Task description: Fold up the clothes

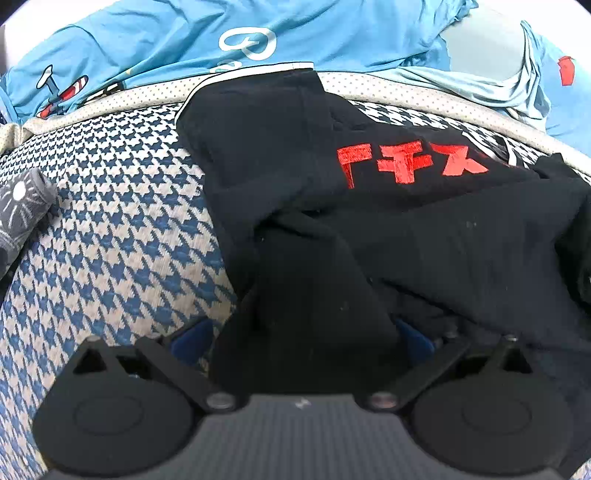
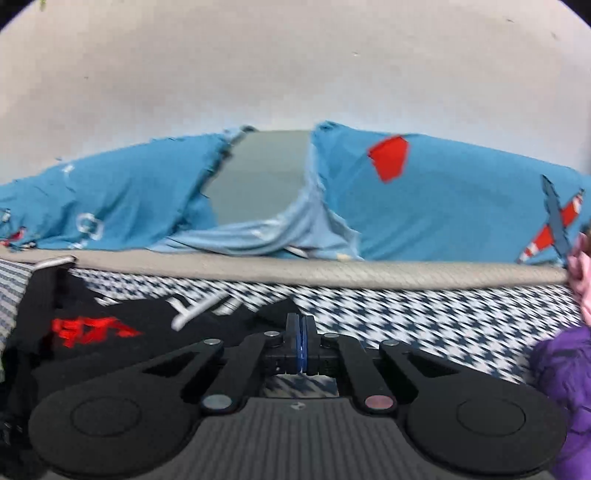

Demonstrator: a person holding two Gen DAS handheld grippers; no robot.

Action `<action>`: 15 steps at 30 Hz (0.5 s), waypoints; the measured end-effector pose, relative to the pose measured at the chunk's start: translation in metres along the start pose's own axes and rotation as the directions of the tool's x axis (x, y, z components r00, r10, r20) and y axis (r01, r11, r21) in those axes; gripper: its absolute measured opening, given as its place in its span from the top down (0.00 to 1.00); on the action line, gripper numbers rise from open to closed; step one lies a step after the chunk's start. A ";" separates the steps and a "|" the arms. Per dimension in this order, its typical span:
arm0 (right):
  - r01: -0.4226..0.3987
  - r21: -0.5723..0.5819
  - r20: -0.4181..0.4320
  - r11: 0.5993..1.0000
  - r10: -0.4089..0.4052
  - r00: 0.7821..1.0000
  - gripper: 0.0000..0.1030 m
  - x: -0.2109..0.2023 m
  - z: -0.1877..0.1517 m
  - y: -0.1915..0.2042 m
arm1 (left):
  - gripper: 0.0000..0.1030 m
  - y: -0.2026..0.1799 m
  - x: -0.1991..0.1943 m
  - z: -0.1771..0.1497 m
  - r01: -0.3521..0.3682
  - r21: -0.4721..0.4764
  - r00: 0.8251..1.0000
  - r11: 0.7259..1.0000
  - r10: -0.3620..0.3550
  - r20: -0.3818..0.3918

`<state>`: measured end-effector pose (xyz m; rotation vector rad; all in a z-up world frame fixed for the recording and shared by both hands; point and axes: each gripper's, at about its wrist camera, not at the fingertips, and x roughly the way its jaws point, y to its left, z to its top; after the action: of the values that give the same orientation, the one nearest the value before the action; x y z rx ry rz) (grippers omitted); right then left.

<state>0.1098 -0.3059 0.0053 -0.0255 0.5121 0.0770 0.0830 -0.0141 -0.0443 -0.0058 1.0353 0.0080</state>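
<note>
A black garment [image 1: 369, 229] with red characters [image 1: 410, 162] lies crumpled on a blue-and-white houndstooth surface [image 1: 110, 240]. My left gripper [image 1: 303, 338] points down at it with its jaws spread wide. A raised fold of the black cloth fills the gap between the blue pads [image 1: 192, 339], and I cannot see the pads pressing on it. In the right wrist view the black garment [image 2: 110, 332] lies to the left. My right gripper [image 2: 301, 347] hovers beside its right edge over the houndstooth surface [image 2: 424, 317]. Its blue pads are pressed together with nothing between them.
Rumpled blue bedding with aeroplane prints [image 1: 332, 33] [image 2: 461, 206] lies beyond a beige dotted border [image 1: 147, 96] [image 2: 332, 271]. A grey patterned roll [image 1: 26, 206] sits at the left edge. A purple sleeve [image 2: 565, 387] and a hand [image 2: 583, 273] are at the far right.
</note>
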 end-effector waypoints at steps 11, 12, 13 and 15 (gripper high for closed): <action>-0.175 -0.093 -0.014 0.980 0.174 0.985 0.88 0.030 0.012 0.049 | 0.00 -0.001 0.000 0.002 -0.004 -0.007 1.000 1.000 0.004 -0.010; -0.183 -0.106 -0.024 0.977 0.182 0.983 0.87 0.033 0.011 0.052 | 0.00 -0.001 0.000 0.002 -0.004 -0.007 1.000 1.000 0.004 -0.010; -0.188 -0.126 -0.035 0.974 0.185 0.982 0.85 0.036 0.011 0.056 | 0.00 -0.001 0.000 0.002 -0.003 -0.007 1.000 1.000 0.003 -0.010; -0.196 -0.165 -0.058 0.967 0.189 0.980 0.80 0.044 0.011 0.063 | 0.00 -0.001 0.000 0.002 0.000 -0.006 1.000 1.000 0.000 -0.009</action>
<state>0.1483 -0.2393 -0.0067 -0.1443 0.5475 0.3108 0.0846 -0.0147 -0.0436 -0.0109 1.0440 0.0113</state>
